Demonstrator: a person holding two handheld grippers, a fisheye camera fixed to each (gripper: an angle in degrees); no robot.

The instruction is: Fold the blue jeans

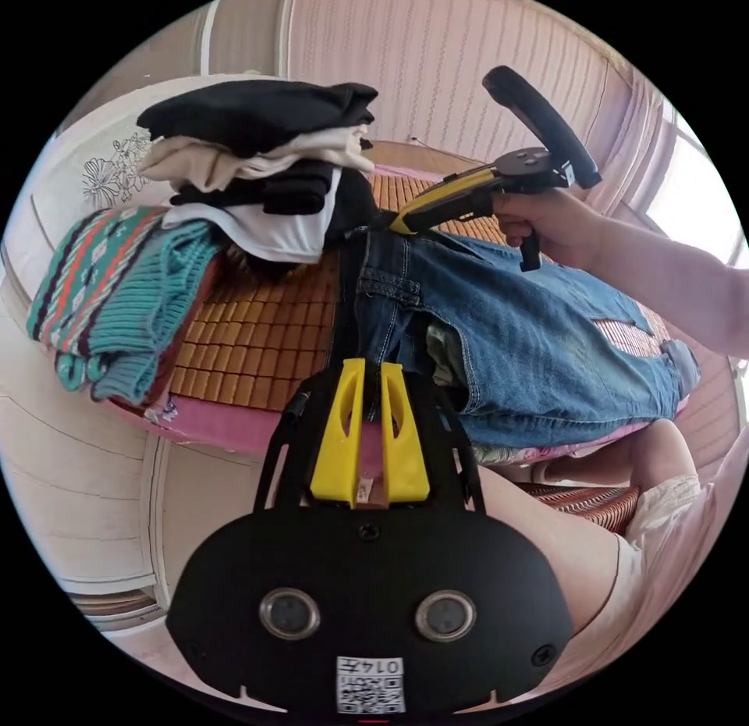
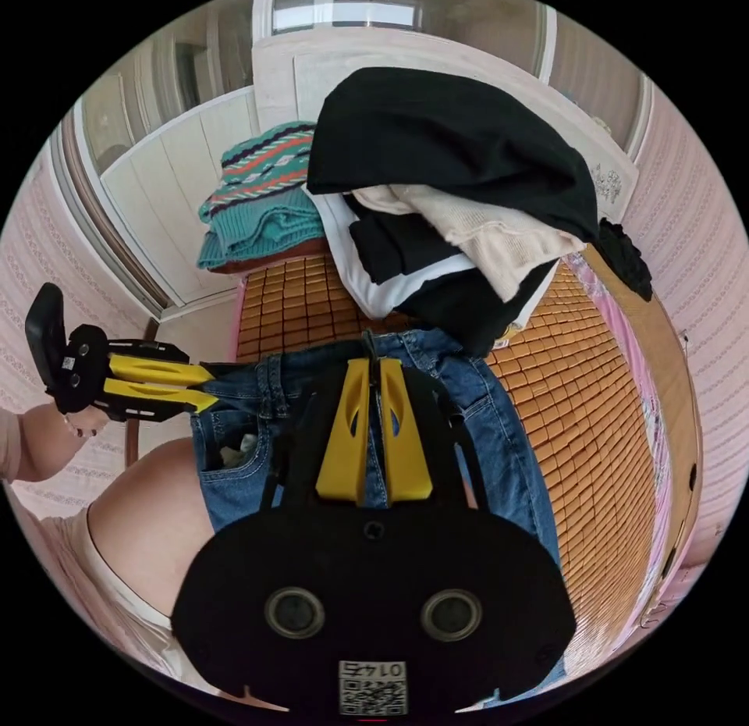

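Left gripper view: the blue jeans [image 1: 538, 343] are seen spread on the woven bamboo mat [image 1: 250, 343] of a bed, waistband toward the pile of clothes [image 1: 265, 156], legs running away from that pile and partly hanging over the mat's near edge. The left tool [image 1: 371, 379] is clenched on the waistband edge, denim being pinched between both yellow jaws. The right tool [image 1: 390, 225], held in a hand [image 1: 546, 222], is met at the waistband corner closest to the pile; in the right gripper view the right tool [image 2: 373, 367] is closed on the waistband there, jaws together with fabric between them, and the left tool [image 2: 207, 386] is found at the jeans' [image 2: 484, 429] other waist corner. Beside the pile, a teal knitted sweater [image 1: 117, 297] lies at the mat's end.

The denim is judged fairly heavy, soft yet thick, not slippery; a fold should hold well. The doubled waistband is judged the firmest place for a grip, the hems next.
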